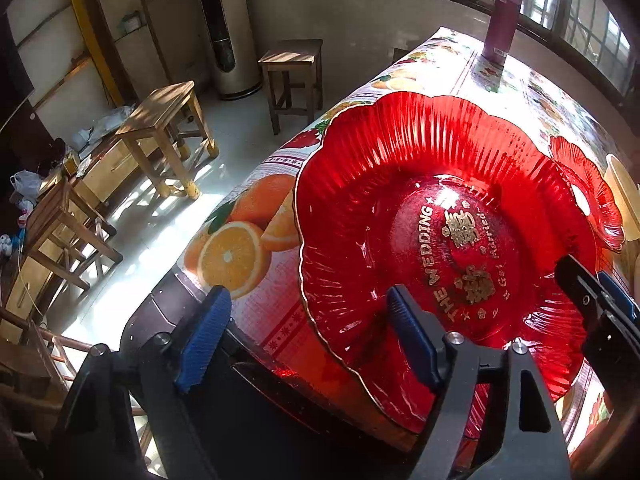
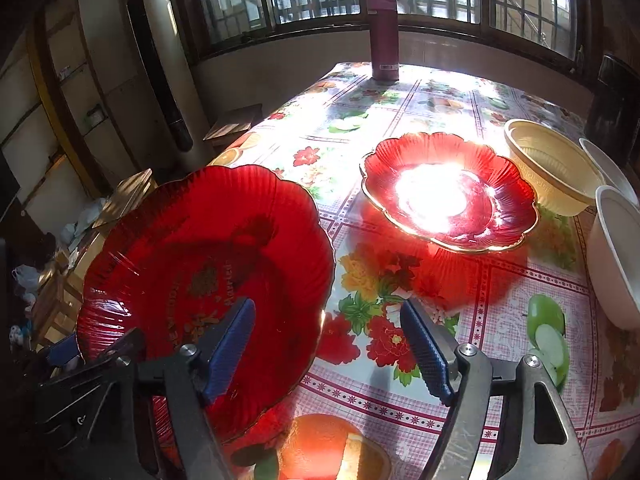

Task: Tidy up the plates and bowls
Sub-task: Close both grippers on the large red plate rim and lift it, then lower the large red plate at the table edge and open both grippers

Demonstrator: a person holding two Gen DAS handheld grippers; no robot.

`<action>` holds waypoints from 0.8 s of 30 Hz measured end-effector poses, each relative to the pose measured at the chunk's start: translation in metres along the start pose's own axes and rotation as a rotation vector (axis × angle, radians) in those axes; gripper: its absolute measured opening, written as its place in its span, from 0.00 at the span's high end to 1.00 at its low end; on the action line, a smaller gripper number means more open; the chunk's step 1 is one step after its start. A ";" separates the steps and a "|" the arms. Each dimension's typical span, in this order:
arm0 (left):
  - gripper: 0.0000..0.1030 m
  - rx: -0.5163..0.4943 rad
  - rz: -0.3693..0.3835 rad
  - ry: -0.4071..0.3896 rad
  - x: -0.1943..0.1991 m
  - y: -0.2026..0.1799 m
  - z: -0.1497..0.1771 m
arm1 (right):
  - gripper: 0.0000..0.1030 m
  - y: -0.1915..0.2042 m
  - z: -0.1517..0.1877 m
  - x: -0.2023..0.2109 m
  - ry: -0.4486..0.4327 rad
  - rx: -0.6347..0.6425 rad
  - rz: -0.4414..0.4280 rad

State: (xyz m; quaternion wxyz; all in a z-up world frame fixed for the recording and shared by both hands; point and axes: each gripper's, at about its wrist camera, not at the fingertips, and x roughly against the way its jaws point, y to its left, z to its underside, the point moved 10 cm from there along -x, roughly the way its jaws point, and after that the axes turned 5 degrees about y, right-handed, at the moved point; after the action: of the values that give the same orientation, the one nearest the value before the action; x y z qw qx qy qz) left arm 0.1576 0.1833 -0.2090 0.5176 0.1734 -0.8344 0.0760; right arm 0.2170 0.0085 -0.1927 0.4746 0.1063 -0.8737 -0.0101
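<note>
In the right wrist view, sun glare whites out the centre of the smaller red scalloped glass plate (image 2: 450, 192), so any lettering there cannot be read. At the right edge, the white plastic bowl (image 2: 618, 254) is cut off by the frame, and a second white bowl (image 2: 606, 166) behind it shows only a sliver of rim. The large red ribbed plate with gold print (image 2: 204, 276) is partly covered lower left by the blue-padded fingers (image 2: 230, 352) — its gold words are broken and dim.

In the left wrist view, the cream plastic bowl (image 1: 622, 200) is cropped at the right edge, and the small plate is half hidden behind the large plate's rim. Clutter at far left is too small to identify.
</note>
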 end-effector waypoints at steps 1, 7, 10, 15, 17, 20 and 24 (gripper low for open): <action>0.35 -0.012 0.001 -0.009 0.002 -0.002 0.000 | 0.43 -0.001 0.003 -0.005 0.021 -0.011 -0.010; 0.72 -0.059 0.039 -0.023 0.006 -0.016 -0.001 | 0.81 0.005 0.012 -0.013 0.072 -0.053 -0.134; 0.72 -0.069 0.026 -0.030 0.008 -0.018 0.000 | 0.87 0.009 0.015 -0.008 0.069 -0.034 -0.120; 0.72 -0.082 0.029 -0.038 0.011 -0.016 0.008 | 0.87 0.010 0.023 -0.001 0.063 -0.045 -0.130; 0.72 -0.086 0.031 -0.036 0.013 -0.015 0.012 | 0.87 0.010 0.028 0.004 0.060 -0.047 -0.133; 0.72 -0.082 0.035 -0.029 0.017 -0.012 0.018 | 0.87 0.013 0.034 0.012 0.057 -0.047 -0.139; 0.72 -0.058 0.024 -0.018 0.019 0.001 0.025 | 0.82 0.026 0.042 0.016 0.084 -0.020 -0.153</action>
State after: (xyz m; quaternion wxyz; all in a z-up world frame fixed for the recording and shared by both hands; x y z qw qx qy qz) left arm 0.1290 0.1725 -0.2032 0.5138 0.1488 -0.8430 0.0566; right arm 0.1688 0.0271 -0.1994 0.5097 0.1683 -0.8422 -0.0503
